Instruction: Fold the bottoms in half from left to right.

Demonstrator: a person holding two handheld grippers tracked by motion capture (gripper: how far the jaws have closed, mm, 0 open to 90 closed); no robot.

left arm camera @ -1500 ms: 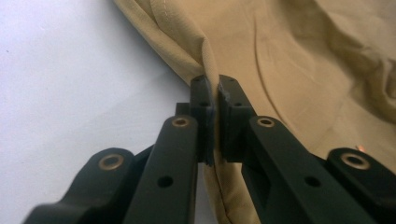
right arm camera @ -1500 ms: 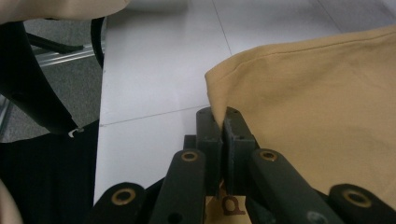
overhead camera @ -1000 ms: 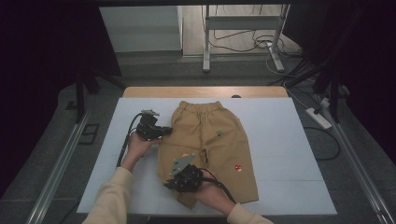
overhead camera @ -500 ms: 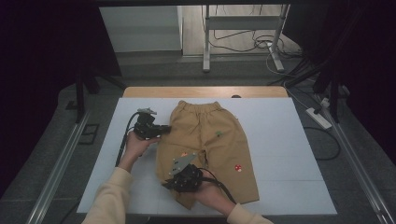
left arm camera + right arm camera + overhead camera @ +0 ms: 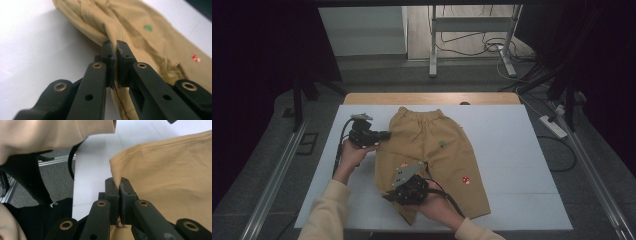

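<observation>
A pair of small tan trousers (image 5: 437, 155) lies flat on the white table top (image 5: 512, 145), waistband at the far side, with a green patch and a red mushroom patch on one leg. My left gripper (image 5: 384, 135) pinches the trousers' left side seam near the hip; in the left gripper view its jaws are shut on a fold of tan cloth (image 5: 110, 37). My right gripper (image 5: 393, 196) holds the hem corner of the left leg near the table's front; in the right gripper view the jaws are closed on the tan cloth (image 5: 160, 175) at its corner.
The table's wooden far edge (image 5: 432, 98) borders a dark floor with cables and a metal stand (image 5: 472, 40). Aluminium rails (image 5: 274, 175) run along both sides of the table. A power strip (image 5: 553, 126) lies on the floor at the right. A beige sleeve (image 5: 50, 132) hangs over the right gripper view.
My left gripper has risen a little and shifted toward the far side with the seam in it. The right gripper stays where it was on the hem.
</observation>
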